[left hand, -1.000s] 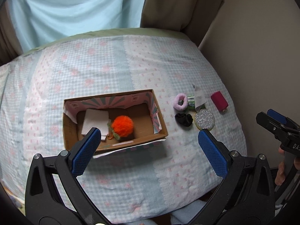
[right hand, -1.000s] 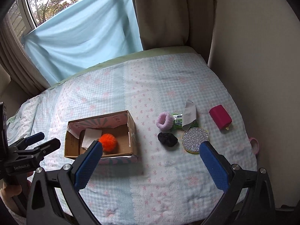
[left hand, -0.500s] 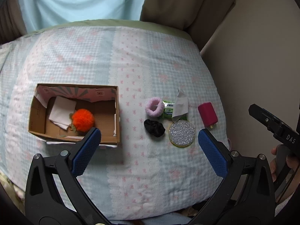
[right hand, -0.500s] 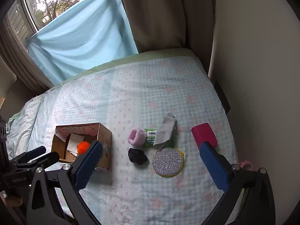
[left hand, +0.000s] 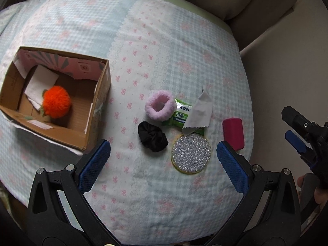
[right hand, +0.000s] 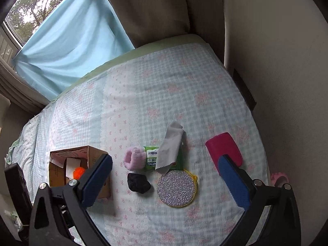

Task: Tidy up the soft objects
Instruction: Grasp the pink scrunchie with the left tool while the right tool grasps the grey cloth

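A cardboard box on the bed holds an orange pompom and white paper. To its right lie a pink fluffy scrunchie, a black scrunchie, a green wipes pack, a grey cloth, a glittery round pad and a red case. My left gripper is open and empty above the black scrunchie and the pad. My right gripper is open and empty over the same group; the box shows at its left.
The bed has a checked cover with pink bows. A wall runs along the right side, and curtains hang at the far end. A pink ring lies by the bed's right edge.
Both grippers have swung to the right and moved closer to the bed. The loose items now lie between the fingers and the box has shifted to the left of both views.
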